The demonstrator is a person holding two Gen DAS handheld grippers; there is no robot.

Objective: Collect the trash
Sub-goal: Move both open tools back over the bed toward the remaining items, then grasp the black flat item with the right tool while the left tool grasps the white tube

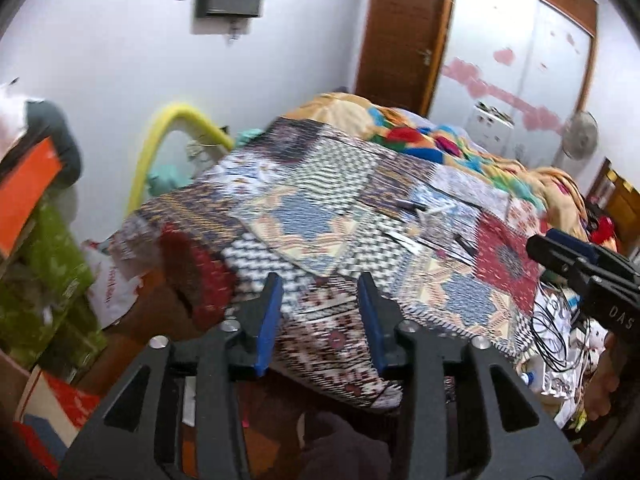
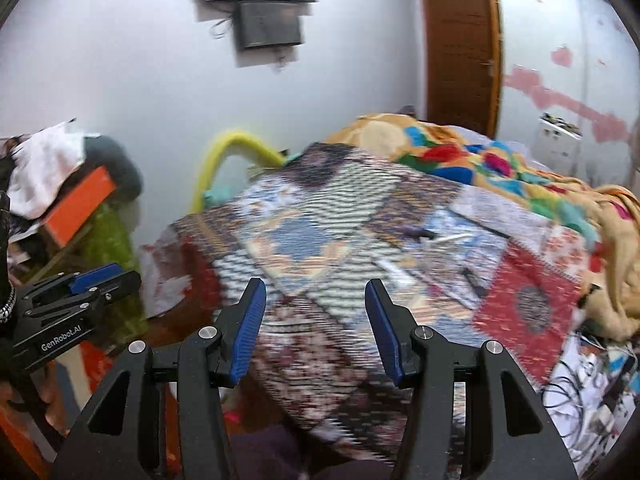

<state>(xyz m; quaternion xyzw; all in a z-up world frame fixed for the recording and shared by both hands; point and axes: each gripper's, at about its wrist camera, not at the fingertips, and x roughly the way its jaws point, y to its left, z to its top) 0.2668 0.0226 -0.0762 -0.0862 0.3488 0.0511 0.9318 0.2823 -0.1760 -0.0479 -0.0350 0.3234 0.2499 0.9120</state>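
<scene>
Small litter lies on the patchwork quilt (image 1: 320, 200) of the bed: a dark pen-like scrap (image 1: 408, 205) (image 2: 418, 233), a white strip (image 1: 438, 211) (image 2: 452, 239) beside it, and another white strip (image 1: 400, 240) (image 2: 390, 268) nearer to me. The frames are blurred, so I cannot tell what these scraps are. My left gripper (image 1: 320, 284) (image 2: 116, 276) hovers over the near end of the quilt, open, with nothing between its blue pads. My right gripper (image 2: 315, 286) (image 1: 540, 246) is alongside it, also open and holding nothing. Both are well short of the litter.
A bright multicoloured blanket (image 1: 420, 140) is heaped at the far side of the bed. Tangled black cables and wrappers (image 1: 556, 332) lie at the bed's right edge. Green boxes (image 1: 52, 280), an orange box (image 1: 28, 188), a white plastic bag (image 1: 112, 280) and a yellow tube (image 1: 168, 132) stand left.
</scene>
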